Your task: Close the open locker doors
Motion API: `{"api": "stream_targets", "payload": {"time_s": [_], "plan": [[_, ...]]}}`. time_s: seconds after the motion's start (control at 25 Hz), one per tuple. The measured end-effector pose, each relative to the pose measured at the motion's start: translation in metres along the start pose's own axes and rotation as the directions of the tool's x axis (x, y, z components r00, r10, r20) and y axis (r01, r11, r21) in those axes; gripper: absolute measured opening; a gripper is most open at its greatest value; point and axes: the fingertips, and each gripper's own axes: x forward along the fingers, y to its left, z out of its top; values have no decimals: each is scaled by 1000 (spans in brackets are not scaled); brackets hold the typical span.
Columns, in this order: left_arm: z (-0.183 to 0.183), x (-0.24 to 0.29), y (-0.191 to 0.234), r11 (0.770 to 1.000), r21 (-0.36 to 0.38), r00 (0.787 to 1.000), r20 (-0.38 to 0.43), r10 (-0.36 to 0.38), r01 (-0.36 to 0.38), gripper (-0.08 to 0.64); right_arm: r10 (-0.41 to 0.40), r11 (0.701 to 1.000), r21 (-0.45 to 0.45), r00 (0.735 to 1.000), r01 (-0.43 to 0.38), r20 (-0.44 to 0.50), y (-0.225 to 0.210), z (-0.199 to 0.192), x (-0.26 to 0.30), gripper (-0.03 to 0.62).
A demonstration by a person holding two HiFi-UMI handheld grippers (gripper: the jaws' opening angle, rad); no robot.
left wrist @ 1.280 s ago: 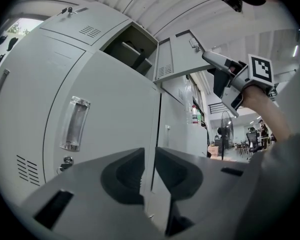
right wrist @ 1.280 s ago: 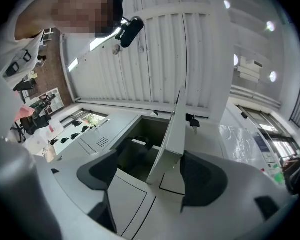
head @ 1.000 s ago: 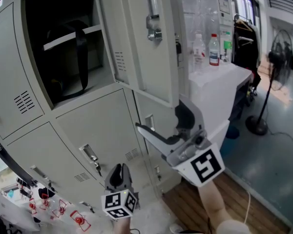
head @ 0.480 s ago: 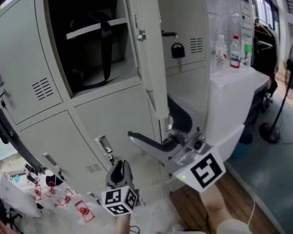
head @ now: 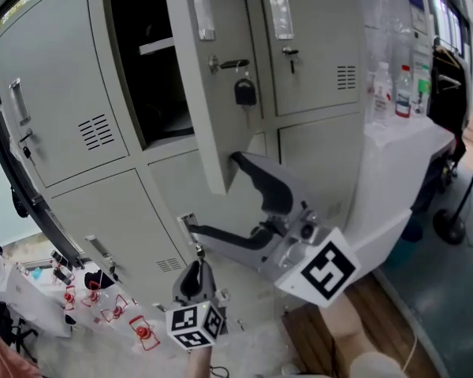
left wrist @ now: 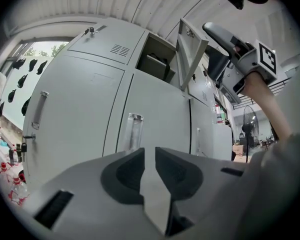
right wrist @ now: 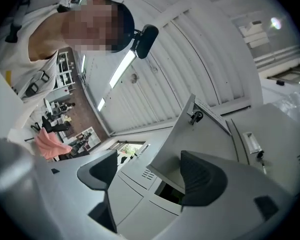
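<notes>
Grey plastic right gripper (head: 214,195) is released, jaws spread wide and clamping nothing. We read that as deliberate: a push needs no grip, and the upper jaw sits just beside the lower corner of the open pale-grey steel locker door (head: 221,132), on its outer face. We cannot tell whether it touches. The door stands partly swung out from the dark upper compartment (head: 154,69), a black padlock (head: 244,93) hanging at its latch, so the task is unfinished.

Left gripper (head: 194,266) is held low in front of the closed lower lockers (head: 126,211), its jaws drawn all but together with only a slit between them and nothing in it. It looks parked, out of the door's arc.

Our judgement on the next step: press the door's free edge toward the frame, keeping the jaw clear of the padlock.
</notes>
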Motion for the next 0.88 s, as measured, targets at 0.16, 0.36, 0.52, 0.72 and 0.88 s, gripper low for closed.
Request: {"api": "stream_targets", "payload": {"time_s": [0.16,0.36,0.52,0.72,0.88], "plan": [[1,-7,19,999,-1,999,5,36,-36,49,27,994,103,999,-32,47,3,-2,13,373],[3,-17,44,997,-10,997,10,83,-83,49,-40,975,219,997,24,71,-17,-14,25,373],[3,-22,60,994,-12,994,11,111,-111,49,-95,965,250,993,76,63,-28,-23,32,373],[1,-25,76,991,-14,991,6,135,-135,49,-119,947,308,989,87,87,-33,-33,38,373],[1,-28,86,989,-13,989,4,148,-148,49,-177,939,309,983,153,51,-45,-46,44,353]]}}
